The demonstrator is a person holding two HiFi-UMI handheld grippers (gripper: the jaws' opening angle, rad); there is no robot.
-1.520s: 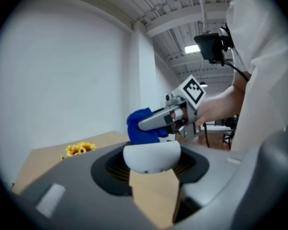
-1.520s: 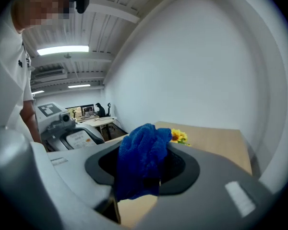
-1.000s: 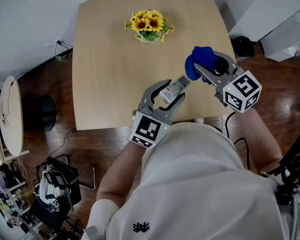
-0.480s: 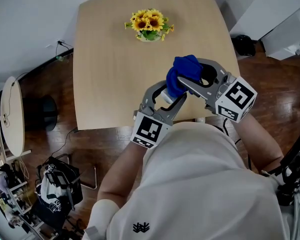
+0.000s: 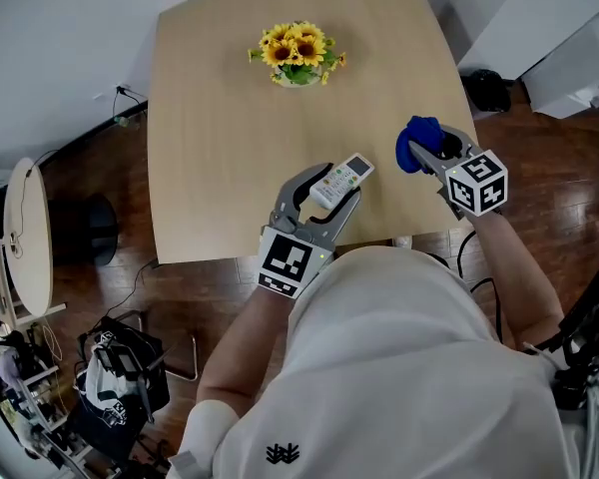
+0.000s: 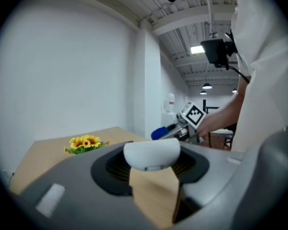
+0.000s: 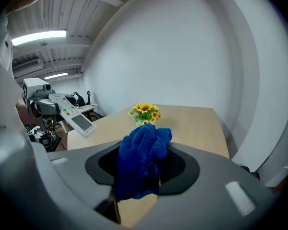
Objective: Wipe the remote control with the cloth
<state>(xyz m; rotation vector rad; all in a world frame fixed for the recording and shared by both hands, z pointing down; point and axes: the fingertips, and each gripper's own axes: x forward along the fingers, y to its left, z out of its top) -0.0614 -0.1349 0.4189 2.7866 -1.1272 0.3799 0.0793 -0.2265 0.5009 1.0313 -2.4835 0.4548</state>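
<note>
My left gripper (image 5: 331, 189) is shut on the white remote control (image 5: 338, 180), which sticks out past the jaws over the table's near edge. From the left gripper view I see only the remote's (image 6: 151, 154) rounded white end between the jaws. The right gripper (image 5: 424, 148) is shut on a bunched blue cloth (image 5: 419, 142), held off to the right of the remote and apart from it. The cloth (image 7: 142, 163) fills the right gripper view's jaws, and there the remote (image 7: 73, 114) shows at the left, button side up. The cloth (image 6: 161, 132) shows small at mid-right in the left gripper view.
A wooden table (image 5: 220, 118) lies below both grippers, with a bunch of yellow sunflowers (image 5: 297, 50) near its far edge. Dark wood floor surrounds it. A round side table (image 5: 25, 233) and a bag (image 5: 115, 377) stand at the left, and a black object (image 5: 484, 90) sits at the right.
The right gripper with the cloth was over the remote half a second ago. It has since swung back to the right, leaving the remote uncovered. The left gripper has barely moved.
</note>
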